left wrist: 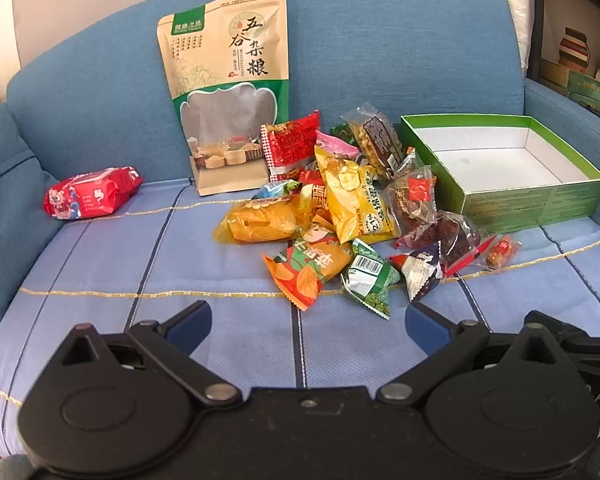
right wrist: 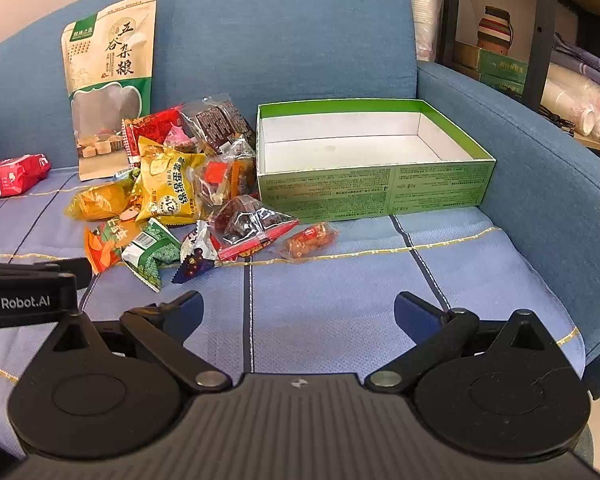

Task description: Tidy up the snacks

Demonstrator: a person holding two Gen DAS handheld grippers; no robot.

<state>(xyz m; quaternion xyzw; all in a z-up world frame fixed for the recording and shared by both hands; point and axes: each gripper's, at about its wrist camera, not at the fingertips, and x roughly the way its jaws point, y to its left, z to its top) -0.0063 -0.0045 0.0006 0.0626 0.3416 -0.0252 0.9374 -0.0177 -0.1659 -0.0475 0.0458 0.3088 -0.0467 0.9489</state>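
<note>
On the sofa seat, over a light blue checked cover (left wrist: 100, 264), a heap of small snack packets (left wrist: 340, 208) lies near the middle, close to the backrest. Among them: a yellow chip packet (left wrist: 350, 200) on top, an orange-yellow packet (left wrist: 260, 220) at the heap's left edge, an orange and green one (left wrist: 308, 268) and a green barcoded packet (left wrist: 370, 276) at the front edge, plus clear wraps of dark dried fruit (left wrist: 440, 232). A small clear-wrapped orange sweet (right wrist: 310, 240) lies slightly apart at the front right. Just right of the heap, touching it, sits an open green box (right wrist: 380, 192) with a white inside. A tall kraft grain pouch (left wrist: 228, 88) leans upright on the backrest behind the heap, and a red packet (left wrist: 92, 196) lies well apart toward the seat's left corner.

Both grippers hover over the front edge of the seat, grasping nothing: the left gripper (left wrist: 308, 320) and the right gripper (right wrist: 298, 308) each have their blue-padded fingers spread wide.

Only the right wrist view shows the sofa's right armrest (right wrist: 520, 140) in full, shelving (right wrist: 540, 40) with stacked paper cups beyond it, and the left gripper's body at its left edge. The left wrist view shows the seat's left side more fully.
</note>
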